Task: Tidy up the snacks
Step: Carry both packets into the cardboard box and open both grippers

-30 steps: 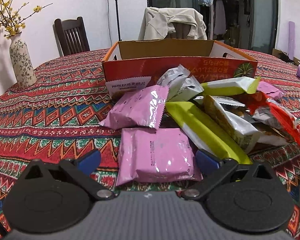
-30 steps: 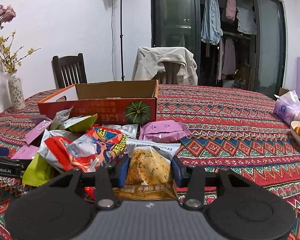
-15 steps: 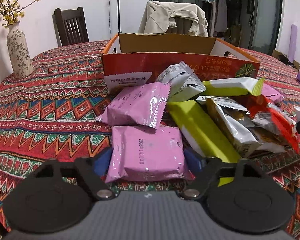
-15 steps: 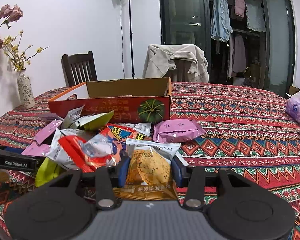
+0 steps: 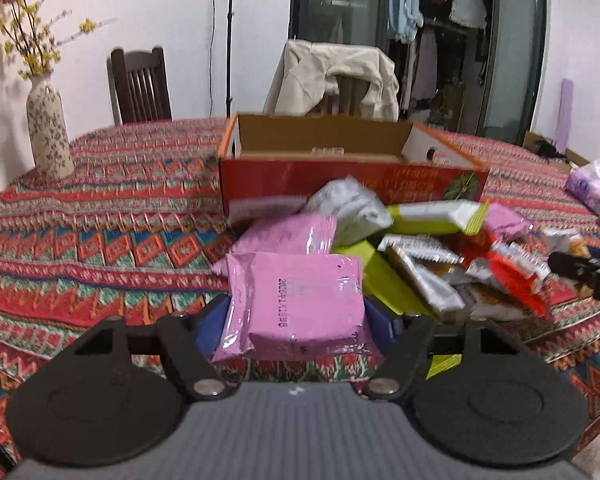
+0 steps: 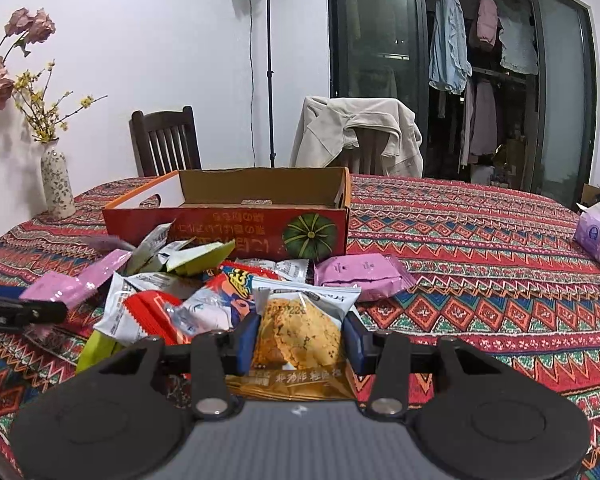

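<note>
Left claw (image 5: 296, 316) is closing on a pink snack packet (image 5: 296, 300), lifting it off the table (image 5: 100, 248); right claw (image 6: 300, 338) is gripping a cookie packet (image 6: 300, 328) before the cardboard box (image 6: 228, 224).

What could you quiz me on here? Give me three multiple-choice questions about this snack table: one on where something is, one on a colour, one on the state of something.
1. Where does the flowered vase stand?
A. inside the cardboard box
B. on the tablecloth, left of the box
C. on the chair

2. What colour is the packet between the left tongs?
A. pink
B. blue
C. black

3. What is between the right tongs?
A. nothing
B. the vase
C. a clear cracker packet

Answers:
1 B: the vase stands on the patterned tablecloth, well left of the cardboard box.
2 A: the pink packet sits between the left tongs, whose jaws are closing on it.
3 C: the right tongs are shut on the cracker packet.
</note>
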Available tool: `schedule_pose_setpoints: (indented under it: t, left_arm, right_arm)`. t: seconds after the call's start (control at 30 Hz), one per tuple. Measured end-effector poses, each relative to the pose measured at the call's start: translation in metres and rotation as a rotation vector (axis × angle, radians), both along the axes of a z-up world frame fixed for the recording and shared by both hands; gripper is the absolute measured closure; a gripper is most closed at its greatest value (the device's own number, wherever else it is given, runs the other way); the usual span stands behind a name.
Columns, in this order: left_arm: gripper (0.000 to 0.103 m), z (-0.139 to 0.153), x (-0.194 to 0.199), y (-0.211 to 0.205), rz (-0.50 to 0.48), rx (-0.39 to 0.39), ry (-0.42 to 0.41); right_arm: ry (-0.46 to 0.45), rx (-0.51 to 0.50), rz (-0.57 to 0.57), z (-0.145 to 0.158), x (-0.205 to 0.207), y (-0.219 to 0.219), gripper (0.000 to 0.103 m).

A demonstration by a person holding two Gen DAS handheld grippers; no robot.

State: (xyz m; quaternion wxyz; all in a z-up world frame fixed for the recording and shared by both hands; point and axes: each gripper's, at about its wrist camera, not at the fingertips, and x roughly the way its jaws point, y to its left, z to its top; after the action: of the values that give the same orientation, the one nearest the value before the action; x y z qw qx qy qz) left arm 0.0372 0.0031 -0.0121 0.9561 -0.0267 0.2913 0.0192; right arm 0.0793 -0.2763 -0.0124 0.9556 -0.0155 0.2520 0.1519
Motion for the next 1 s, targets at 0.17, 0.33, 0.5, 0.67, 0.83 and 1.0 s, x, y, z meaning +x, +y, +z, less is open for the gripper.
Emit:
schedule_pose_setpoints:
  t: [0.17,0.33,0.5,0.67,0.83,1.0]
  left_arm:
    - [0.03,0.024,-0.005,-0.001,-0.001,0.017,-0.083]
    - [0.03,0.045,0.011,-0.001,0.01,0.037,-0.147]
    - [0.03,0.059,0.037,0.001,0.026,0.03,-0.172]
    - [0.029,0.071,0.064,-0.002,0.02,0.035,-0.196]
    - [0.029,0.079,0.095,0.001,0.026,0.005,-0.189]
    - [0.029,0.082,0.129,0.004,0.051,-0.025,-0.178]
  right_arm:
    - [-0.015,0.001,0.006,0.008,0.004,0.0,0.059]
    - [-0.046,0.013,0.013,0.022,0.012,0.006,0.059]
    - [-0.075,0.026,0.01,0.04,0.03,0.015,0.059]
    - [-0.088,0.04,0.0,0.056,0.056,0.025,0.059]
    - [-0.088,0.056,-0.014,0.069,0.088,0.039,0.059]
    - [-0.066,0.054,-0.022,0.074,0.129,0.06,0.059]
